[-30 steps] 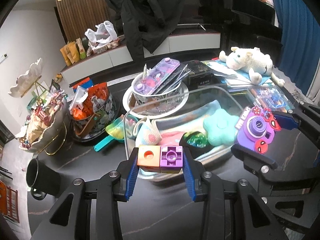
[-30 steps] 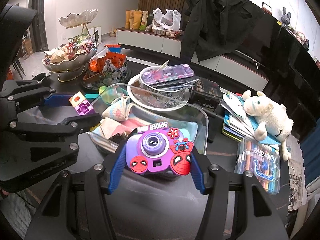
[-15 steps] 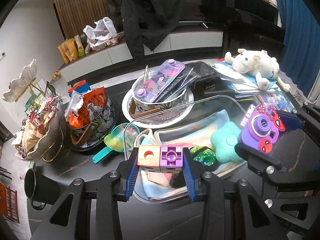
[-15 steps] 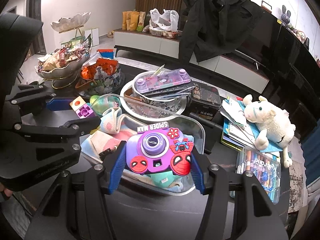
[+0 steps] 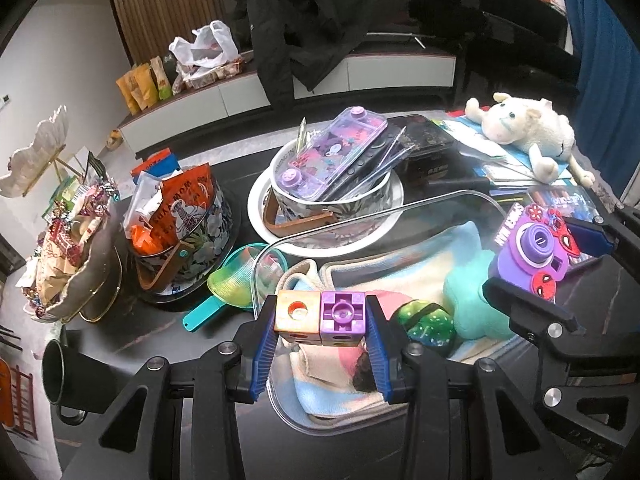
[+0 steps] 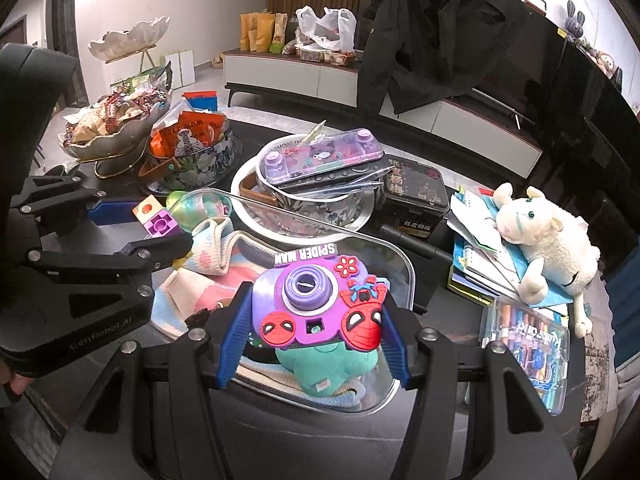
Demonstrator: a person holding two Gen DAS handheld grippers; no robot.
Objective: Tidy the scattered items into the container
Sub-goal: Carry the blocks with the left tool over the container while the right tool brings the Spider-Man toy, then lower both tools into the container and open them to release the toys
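Note:
My left gripper (image 5: 321, 322) is shut on an orange and purple block pair (image 5: 321, 317), held above the near end of the clear container (image 5: 360, 216). My right gripper (image 6: 316, 316) is shut on a purple Spider-Man toy camera (image 6: 318, 304), also hanging over the container (image 6: 404, 264). Inside lie a pastel cloth (image 5: 404, 264), a teal star plush (image 5: 468, 304) and a green glittery ball (image 5: 430, 322). From the right wrist view the left gripper (image 6: 132, 224) and its blocks (image 6: 156, 218) show at the left. The camera (image 5: 534, 248) also shows at the right in the left wrist view.
Behind the container stand a white bowl with a purple handheld game (image 5: 340, 152), a floral tin of snacks (image 5: 180, 216) and a shell dish of sweets (image 5: 68, 248). A green scoop (image 5: 232, 284), a white plush lamb (image 6: 544, 232), a marker case (image 6: 528, 344) and a black mug (image 5: 64, 376) lie around.
Both grippers have moved forward with their toys, from the container's near edge to above its inside. Their grip on the blocks and the camera is unchanged.

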